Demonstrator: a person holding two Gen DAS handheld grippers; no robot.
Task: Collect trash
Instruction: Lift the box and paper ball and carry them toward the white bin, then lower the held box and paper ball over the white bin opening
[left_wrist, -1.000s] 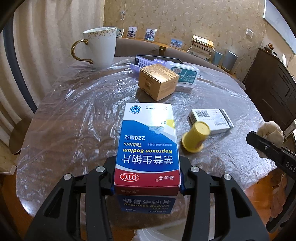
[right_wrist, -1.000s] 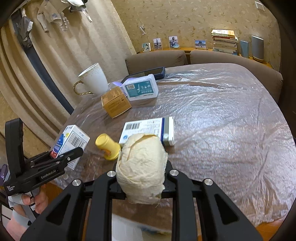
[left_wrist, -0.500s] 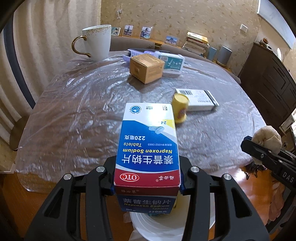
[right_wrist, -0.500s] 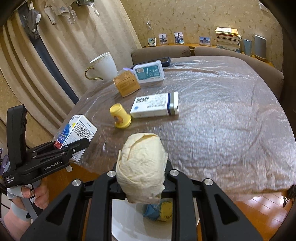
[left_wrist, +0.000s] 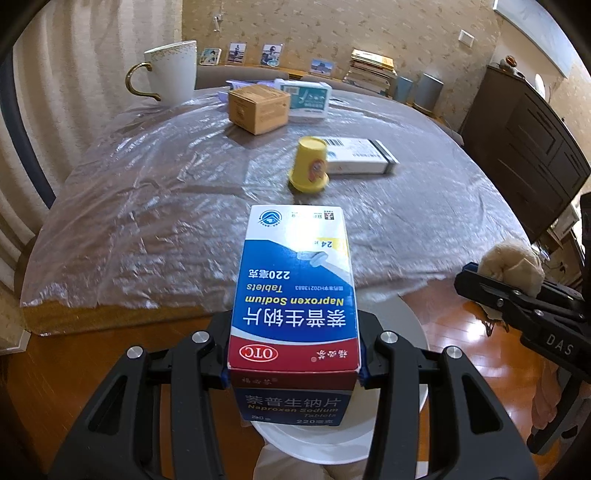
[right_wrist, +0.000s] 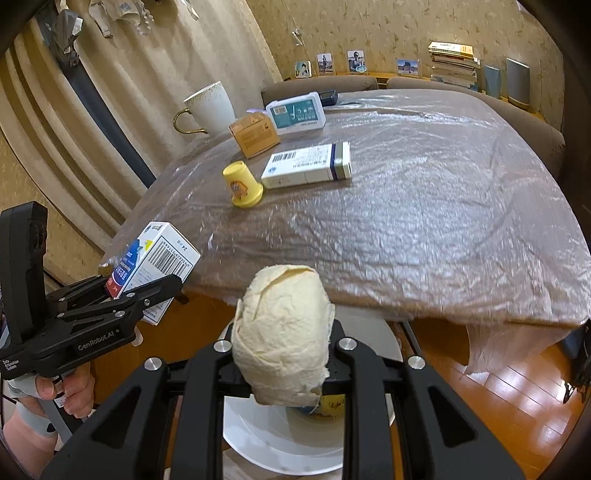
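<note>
**A:** Status on edges and clearance?

**B:** Table (left_wrist: 122, 206) edge sits just ahead of both my grippers; plastic sheet hangs over it, ragged at the right corner in the right wrist view. Both grippers are off the table, over wood floor. White bin (right_wrist: 258, 439) is right below me, open rim, some blue and yellow trash already inside. Dark cabinet (left_wrist: 532, 147) off to the right, well apart. Curtain (right_wrist: 74, 129) to the left. Room between my two grippers is free.

**B:** On the table, all well apart from me: yellow cup (left_wrist: 309, 166) upside down, white barcode box (left_wrist: 358, 157) just beside it, brown carton (left_wrist: 258, 107), teal-and-white box (left_wrist: 306, 98), mug (left_wrist: 171, 70) at the far-left edge.

**A:** Jaws and loads?

**B:** My left gripper (left_wrist: 293, 363) is pinching the naproxen box (left_wrist: 295, 288) by its side faces near the red end. Long axis runs straight out along my fingers, toward the table; print reads upside down from my camera. My right gripper (right_wrist: 282, 347) is pressed together on the wadded tissue (right_wrist: 282, 332), which stands up out of the jaws, long axis roughly upright.

**A:** Changes vs a second ago?

**B:** Both grippers pulled back from over the table: table edge was under me, now it's ahead, and the bin has come into view beneath. Grips unchanged. Table items haven't moved.
</note>
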